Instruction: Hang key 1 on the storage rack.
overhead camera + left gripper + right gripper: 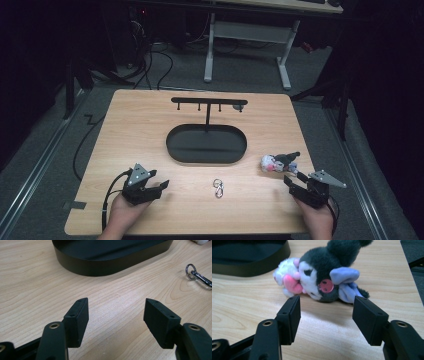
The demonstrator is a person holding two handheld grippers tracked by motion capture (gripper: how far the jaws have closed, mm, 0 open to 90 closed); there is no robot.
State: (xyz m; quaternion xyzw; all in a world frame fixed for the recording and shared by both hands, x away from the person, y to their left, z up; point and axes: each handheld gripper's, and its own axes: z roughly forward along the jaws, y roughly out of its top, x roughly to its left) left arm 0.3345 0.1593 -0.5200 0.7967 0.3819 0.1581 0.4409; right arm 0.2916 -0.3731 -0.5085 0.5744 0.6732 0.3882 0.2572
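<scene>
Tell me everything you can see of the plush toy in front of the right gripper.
The plush toy is a small soft figure of dark grey and white fur, with a pink round patch, pale purple fabric pieces and a pink and white part at one end. It lies on its side on the wooden table, right of the black oval tray and apart from it. The right gripper faces it with open jaws, not touching.

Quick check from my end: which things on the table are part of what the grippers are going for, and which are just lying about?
In the job:
right gripper, open
plush toy, right in front of it

Lying about:
key clip
black stand with hooks
its oval tray
left gripper, open over bare table
</scene>
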